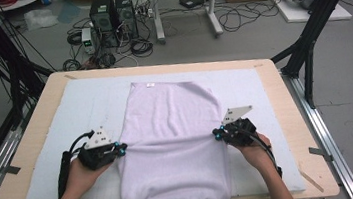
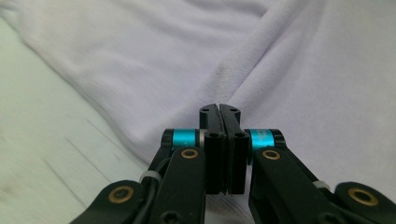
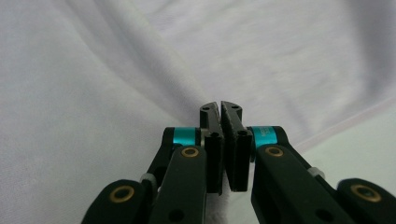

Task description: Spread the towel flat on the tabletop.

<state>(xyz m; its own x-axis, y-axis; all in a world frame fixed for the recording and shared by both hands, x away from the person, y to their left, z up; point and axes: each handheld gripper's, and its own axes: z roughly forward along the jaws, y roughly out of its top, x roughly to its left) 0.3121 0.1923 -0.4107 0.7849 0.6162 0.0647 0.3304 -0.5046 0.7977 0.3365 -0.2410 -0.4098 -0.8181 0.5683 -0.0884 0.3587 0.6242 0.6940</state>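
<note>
Lavender knit cloth, a garment (image 1: 172, 145) laid lengthwise down the middle of the high view, covers the centre of a pale blue mat (image 1: 84, 102) on the wooden table (image 1: 40, 112), its near end spilling over the table edge at the bottom of the frame. Both tongs are clamped on it: the left gripper (image 1: 119, 148) pinches the left side edge at mid-left of the frame, the right gripper (image 1: 217, 133) the right side edge opposite, and a taut crease runs across the fabric between them. In the left gripper view the jaws of that gripper (image 2: 219, 108) stand pressed together with a fold of cloth (image 2: 289, 70) gathered at their tips; in the right gripper view the gripper (image 3: 220, 105) likewise bites a ridge of cloth (image 3: 116, 70). The material looks light, soft and limp, with a slight nap, so it should drape and sag wherever it is not supported, and slide easily over the mat. Held by thin edges it may stretch or slip free; I judge a hold on the doubled side seams, level with each other, would carry it most evenly for a fold.
</note>
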